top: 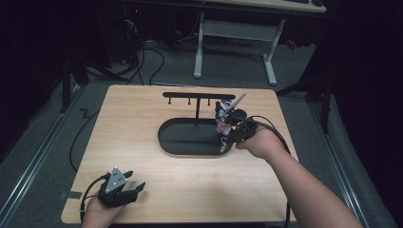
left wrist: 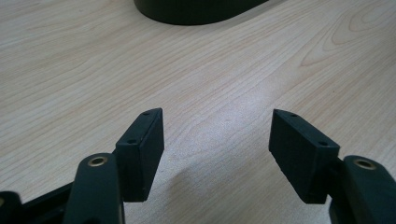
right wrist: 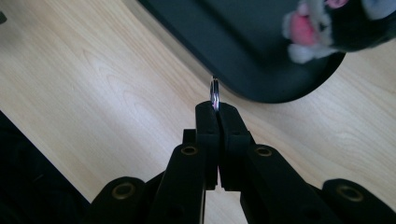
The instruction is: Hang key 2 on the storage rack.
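A black oval base (top: 185, 140) in the middle of the table carries a thin post with a hook bar (top: 197, 96) across its top. My right gripper (top: 225, 138) hovers over the base's right end, shut on a small metal key ring (right wrist: 215, 94). A plush charm in black, white and pink (top: 221, 124) hangs close beside the gripper; in the right gripper view the charm (right wrist: 327, 23) is blurred at the top right, above the base (right wrist: 243, 42). My left gripper (top: 138, 187) rests at the table's front left, open and holding nothing; bare wood lies between its fingers (left wrist: 140, 149).
The light wooden table (top: 142, 118) ends close to my left hand at the front edge. A black cable (top: 273, 130) loops from the right gripper. Beyond the table stand a white desk frame (top: 199, 42) and floor cables (top: 142, 61).
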Action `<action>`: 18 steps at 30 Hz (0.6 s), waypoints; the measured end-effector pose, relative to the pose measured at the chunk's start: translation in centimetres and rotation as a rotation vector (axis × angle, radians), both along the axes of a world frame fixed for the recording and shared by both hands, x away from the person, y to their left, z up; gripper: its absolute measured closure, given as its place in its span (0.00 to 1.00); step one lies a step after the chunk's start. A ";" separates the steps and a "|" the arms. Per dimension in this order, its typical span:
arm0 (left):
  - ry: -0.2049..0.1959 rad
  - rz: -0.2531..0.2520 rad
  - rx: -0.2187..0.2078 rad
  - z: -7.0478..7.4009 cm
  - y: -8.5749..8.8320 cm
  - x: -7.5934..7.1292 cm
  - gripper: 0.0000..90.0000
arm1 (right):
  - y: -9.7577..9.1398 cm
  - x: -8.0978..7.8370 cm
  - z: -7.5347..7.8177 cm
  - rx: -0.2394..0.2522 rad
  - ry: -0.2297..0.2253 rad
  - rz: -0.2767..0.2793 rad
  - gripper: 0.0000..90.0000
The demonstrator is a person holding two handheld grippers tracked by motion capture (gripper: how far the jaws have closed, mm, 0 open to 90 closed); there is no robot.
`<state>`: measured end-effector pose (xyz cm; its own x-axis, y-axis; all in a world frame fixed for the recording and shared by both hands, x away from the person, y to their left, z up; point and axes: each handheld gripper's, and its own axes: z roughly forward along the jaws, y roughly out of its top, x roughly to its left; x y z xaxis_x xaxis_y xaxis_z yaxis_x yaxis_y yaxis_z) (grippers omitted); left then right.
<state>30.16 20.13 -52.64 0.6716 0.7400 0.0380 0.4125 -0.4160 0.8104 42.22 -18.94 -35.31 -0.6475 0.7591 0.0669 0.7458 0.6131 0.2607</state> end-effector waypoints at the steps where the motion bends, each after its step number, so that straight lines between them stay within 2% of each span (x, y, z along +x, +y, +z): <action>1: -0.002 -0.001 0.002 0.1 0.0 0.0 0.40 | 0.1 0.2 0.2 -0.002 0.003 -0.013 0.99; 2: -0.002 -0.004 0.001 0.1 0.0 0.0 0.40 | 0.1 0.6 0.3 0.004 -0.005 0.007 0.99; 5: -0.006 -0.013 0.013 0.2 -0.2 -0.1 0.40 | 0.3 1.2 0.6 0.009 -0.004 -0.006 0.99; 13: 0.002 -0.010 0.014 0.1 -0.2 -0.1 0.40 | 0.5 2.7 1.5 0.024 0.005 -0.032 0.99; 17: 0.004 -0.010 0.012 0.1 -0.2 -0.2 0.40 | 0.8 3.6 2.0 0.017 0.003 -0.021 0.99; 18: 0.006 -0.012 0.017 0.1 -0.2 -0.2 0.40 | 1.0 3.8 2.2 0.016 0.004 -0.033 0.99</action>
<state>29.99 19.98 -52.52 0.6805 0.7313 0.0462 0.4125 -0.4344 0.8008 46.01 -17.91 -33.12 -0.6216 0.7791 0.0818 0.7668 0.5838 0.2667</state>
